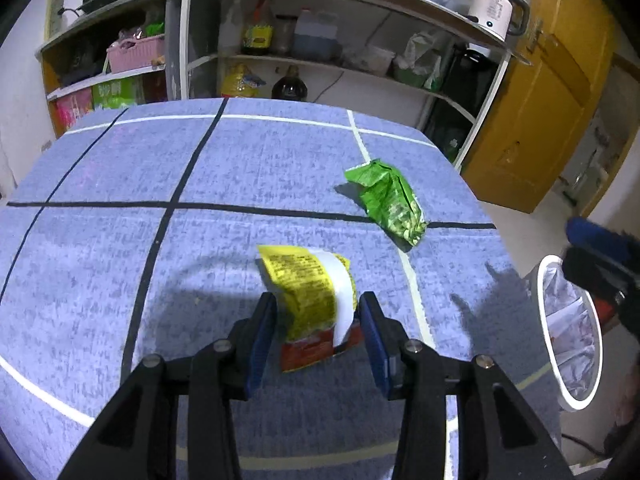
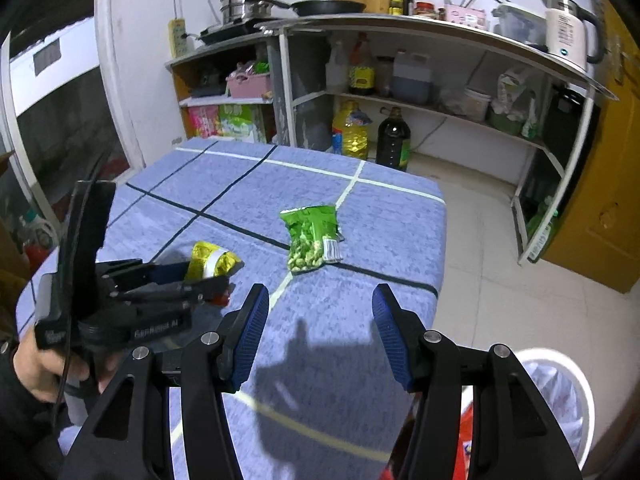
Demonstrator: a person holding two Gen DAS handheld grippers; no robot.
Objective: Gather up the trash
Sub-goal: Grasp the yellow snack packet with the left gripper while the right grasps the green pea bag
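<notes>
Nearest, the right gripper hovers with its jaws spread wide, gripping nothing, above a blue-clothed table. A white-rimmed bin stands just right of the table. The left gripper has its jaws apart around a yellow wrapper lying on the cloth; contact is unclear. Farther right lies a green snack bag. Kitchen shelves stand beyond.

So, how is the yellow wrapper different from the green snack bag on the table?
The yellow wrapper is curled and sits between the open fingers of the left tool; the green snack bag lies flatter, farther away, with no tool around it. The yellow wrapper has a white strip and a red end; the green snack bag is mostly green. Both are crumpled packets resting on the blue tablecloth.
</notes>
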